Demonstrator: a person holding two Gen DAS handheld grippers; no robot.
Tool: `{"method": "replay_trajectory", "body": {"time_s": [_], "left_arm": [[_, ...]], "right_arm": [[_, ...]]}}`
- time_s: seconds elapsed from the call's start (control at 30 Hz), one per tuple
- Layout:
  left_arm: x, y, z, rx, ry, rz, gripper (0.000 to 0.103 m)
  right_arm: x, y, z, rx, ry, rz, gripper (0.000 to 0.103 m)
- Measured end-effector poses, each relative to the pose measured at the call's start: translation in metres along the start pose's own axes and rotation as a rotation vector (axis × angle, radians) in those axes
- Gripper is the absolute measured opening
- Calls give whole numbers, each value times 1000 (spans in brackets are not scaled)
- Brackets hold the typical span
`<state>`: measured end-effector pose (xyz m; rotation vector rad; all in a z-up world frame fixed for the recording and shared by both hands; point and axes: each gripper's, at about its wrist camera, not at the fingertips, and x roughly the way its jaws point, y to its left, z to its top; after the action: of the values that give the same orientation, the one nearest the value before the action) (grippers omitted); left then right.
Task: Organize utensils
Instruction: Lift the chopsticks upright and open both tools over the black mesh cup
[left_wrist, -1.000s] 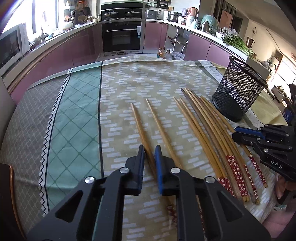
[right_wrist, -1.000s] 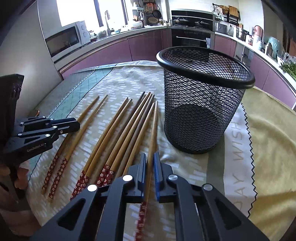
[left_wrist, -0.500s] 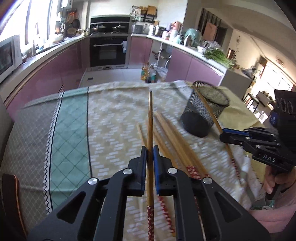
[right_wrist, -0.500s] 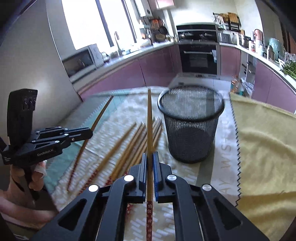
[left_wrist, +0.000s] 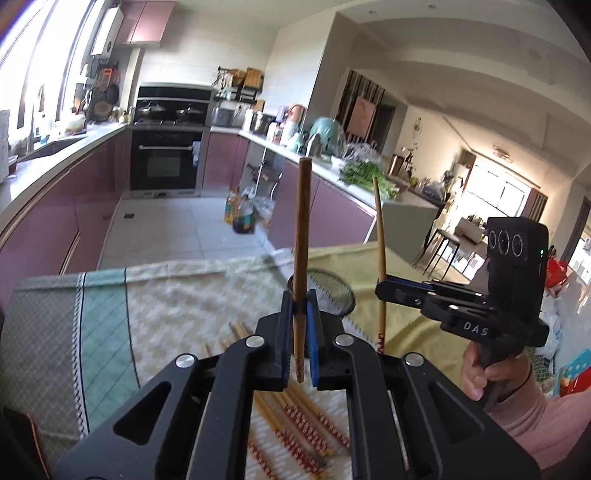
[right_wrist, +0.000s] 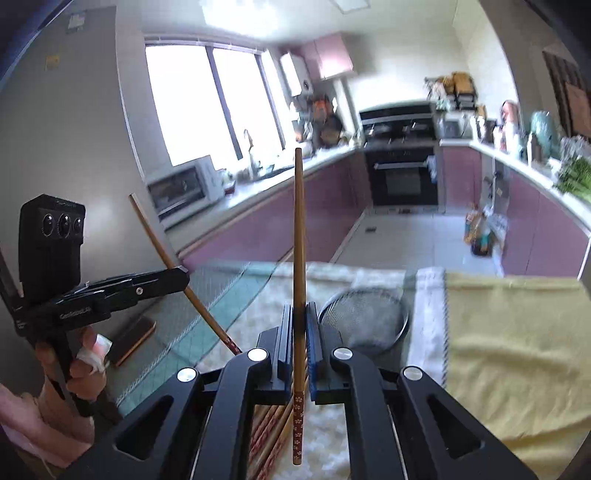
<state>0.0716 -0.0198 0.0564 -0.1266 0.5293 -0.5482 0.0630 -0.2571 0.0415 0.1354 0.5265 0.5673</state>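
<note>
My left gripper (left_wrist: 298, 301) is shut on a wooden chopstick (left_wrist: 301, 236) and holds it upright, well above the table. My right gripper (right_wrist: 300, 314) is shut on another chopstick (right_wrist: 298, 236), also upright, red flowered end down. Each gripper shows in the other's view: the right gripper (left_wrist: 384, 290) with its chopstick (left_wrist: 379, 236), and the left gripper (right_wrist: 181, 275) with its chopstick (right_wrist: 162, 254). The black mesh basket (left_wrist: 332, 290) stands on the table beyond both grippers; it also shows in the right wrist view (right_wrist: 364, 314). Several more chopsticks (left_wrist: 295, 421) lie on the cloth below.
The table carries a patterned cloth (left_wrist: 166, 306) with a green band (left_wrist: 103, 332) at left and a yellow cloth (right_wrist: 509, 332) at right. A dark flat object (right_wrist: 131, 339) lies near the left table edge. Kitchen counters and an oven (left_wrist: 164, 162) lie beyond the table.
Both grippers have lifted their chopsticks off the table and tilted them from lying forward to upright. The basket now sits lower and smaller in both views.
</note>
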Motion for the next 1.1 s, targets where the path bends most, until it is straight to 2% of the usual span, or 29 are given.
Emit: {"method": "replay_trajectory", "body": {"time_s": [0.27, 0.4, 0.47, 0.63, 0.87, 0.97, 1.1], "left_arm": [[7, -29, 58, 55, -107, -44, 8], [20, -42, 77, 78, -108, -49, 8], [32, -47, 80, 89, -80, -44, 8], [70, -51, 68, 111, 26, -33, 8], [122, -36, 38, 123, 167, -14, 8], [132, -25, 29, 114, 176, -2, 8], [147, -12, 27, 94, 192, 2, 9]], "right_arm": [[3, -14, 41, 1, -121, -47, 6], [11, -22, 56, -3, -157, -72, 6], [22, -27, 61, -8, -154, -82, 6], [54, -39, 51, 1, -88, -116, 6], [92, -52, 23, 22, 108, -134, 6], [106, -57, 16, 30, 184, -142, 6], [112, -58, 14, 48, 217, -156, 7]]}}
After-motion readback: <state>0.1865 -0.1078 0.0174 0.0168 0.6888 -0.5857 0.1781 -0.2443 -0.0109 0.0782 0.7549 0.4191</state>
